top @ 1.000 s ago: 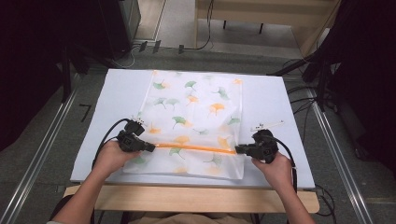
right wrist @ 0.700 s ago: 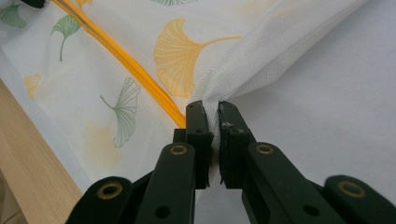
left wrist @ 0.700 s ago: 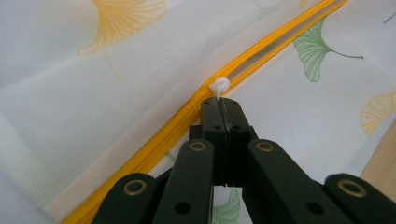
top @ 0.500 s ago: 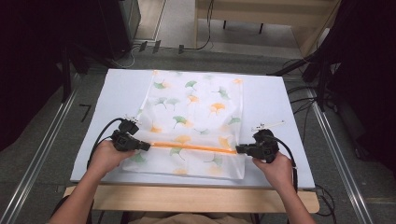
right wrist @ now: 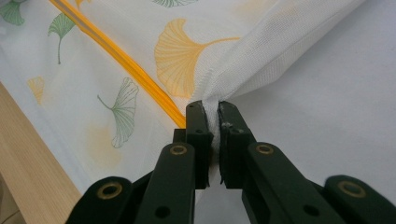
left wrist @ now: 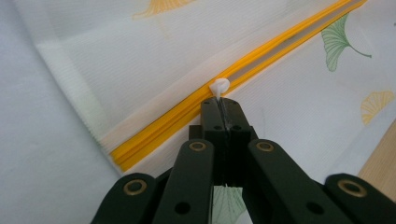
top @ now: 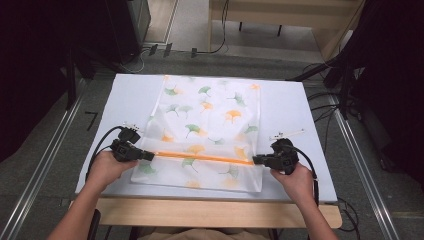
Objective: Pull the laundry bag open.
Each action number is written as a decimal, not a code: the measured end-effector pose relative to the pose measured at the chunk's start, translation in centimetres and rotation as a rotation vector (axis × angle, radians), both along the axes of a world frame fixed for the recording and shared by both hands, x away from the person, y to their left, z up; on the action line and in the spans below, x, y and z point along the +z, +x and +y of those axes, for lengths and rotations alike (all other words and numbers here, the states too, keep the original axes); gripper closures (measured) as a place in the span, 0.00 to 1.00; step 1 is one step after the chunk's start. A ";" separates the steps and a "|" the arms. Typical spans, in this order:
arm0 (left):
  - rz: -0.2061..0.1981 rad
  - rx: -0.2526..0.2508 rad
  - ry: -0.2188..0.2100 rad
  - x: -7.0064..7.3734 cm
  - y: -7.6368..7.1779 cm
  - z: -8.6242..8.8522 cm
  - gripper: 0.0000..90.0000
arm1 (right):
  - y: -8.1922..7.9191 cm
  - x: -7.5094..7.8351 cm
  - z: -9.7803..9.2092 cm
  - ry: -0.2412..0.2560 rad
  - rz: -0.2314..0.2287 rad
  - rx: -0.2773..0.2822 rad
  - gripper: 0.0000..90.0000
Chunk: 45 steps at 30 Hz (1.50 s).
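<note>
A white mesh bag (top: 210, 125) printed with green and orange ginkgo leaves lies flat on the table. An orange zipper (top: 202, 157) runs across its near part. My left gripper (top: 150, 155) sits at the zipper's left end, shut on the small white zipper pull (left wrist: 219, 87). My right gripper (top: 255, 160) is at the bag's right edge, shut on a bunched fold of the bag's fabric (right wrist: 215, 114) beside the zipper's end (right wrist: 180, 119). In the left gripper view (left wrist: 223, 103) the zipper (left wrist: 261, 56) stretches away to the upper right.
The bag rests on a pale tabletop (top: 290, 110) with a wooden front edge (top: 215, 212). Cables (top: 102, 140) trail from both grippers. Metal rails (top: 45, 150) flank the table, and dark equipment stands at the far left and right.
My left gripper has slid leftward along the zipper, taking the pull with it toward the bag's left edge. The right gripper holds its place.
</note>
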State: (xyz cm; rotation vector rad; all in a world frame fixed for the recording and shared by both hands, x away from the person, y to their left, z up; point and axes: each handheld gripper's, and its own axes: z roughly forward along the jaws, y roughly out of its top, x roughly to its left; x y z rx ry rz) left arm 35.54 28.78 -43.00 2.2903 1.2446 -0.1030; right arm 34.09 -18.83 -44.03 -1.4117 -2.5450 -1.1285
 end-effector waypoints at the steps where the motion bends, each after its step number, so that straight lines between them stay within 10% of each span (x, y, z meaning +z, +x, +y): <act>1: -0.001 0.004 0.003 0.0 0.0 0.2 1.00 | 0.0 0.0 0.0 -0.001 0.001 0.000 0.95; 45: 0.005 0.056 -0.010 0.2 -1.9 2.8 1.00 | 1.1 -0.6 -2.4 -0.005 0.016 -0.078 0.95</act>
